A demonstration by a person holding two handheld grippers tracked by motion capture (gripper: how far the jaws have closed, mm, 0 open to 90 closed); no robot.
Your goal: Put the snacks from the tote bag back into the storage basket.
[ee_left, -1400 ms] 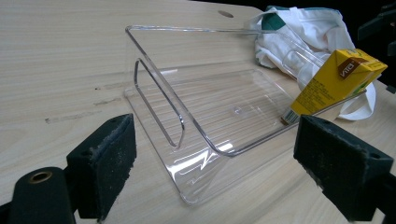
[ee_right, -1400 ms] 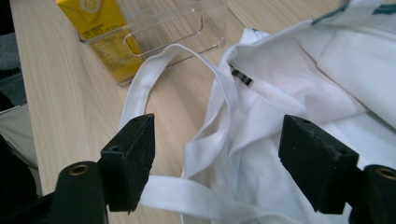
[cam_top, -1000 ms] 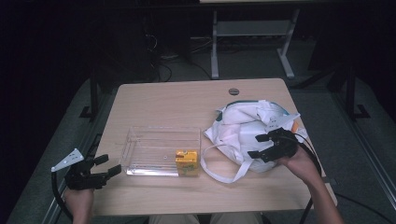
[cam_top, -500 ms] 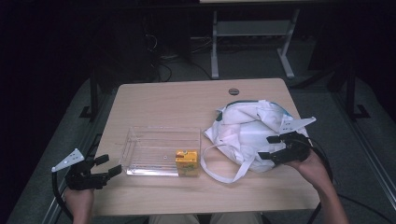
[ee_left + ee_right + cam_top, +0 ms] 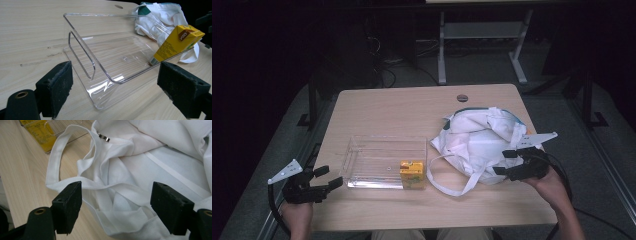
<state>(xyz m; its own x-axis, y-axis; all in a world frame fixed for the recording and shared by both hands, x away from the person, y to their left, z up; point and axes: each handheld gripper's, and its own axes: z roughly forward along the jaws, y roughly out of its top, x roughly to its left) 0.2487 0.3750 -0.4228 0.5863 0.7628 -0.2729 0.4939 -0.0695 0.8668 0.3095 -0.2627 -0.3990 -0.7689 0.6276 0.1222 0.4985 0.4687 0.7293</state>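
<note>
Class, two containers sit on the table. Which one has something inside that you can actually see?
The clear plastic bin, left of the white cloth bag. A yellow drink carton stands in its near right corner, visible through the walls; the bag's contents are hidden.

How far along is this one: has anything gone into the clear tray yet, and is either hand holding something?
Done: a yellow carton stands in the clear tray. In hand: nothing; the left tongs and right tongs are open. Left: the white bag, beside the right tongs, lies ungripped.
</note>
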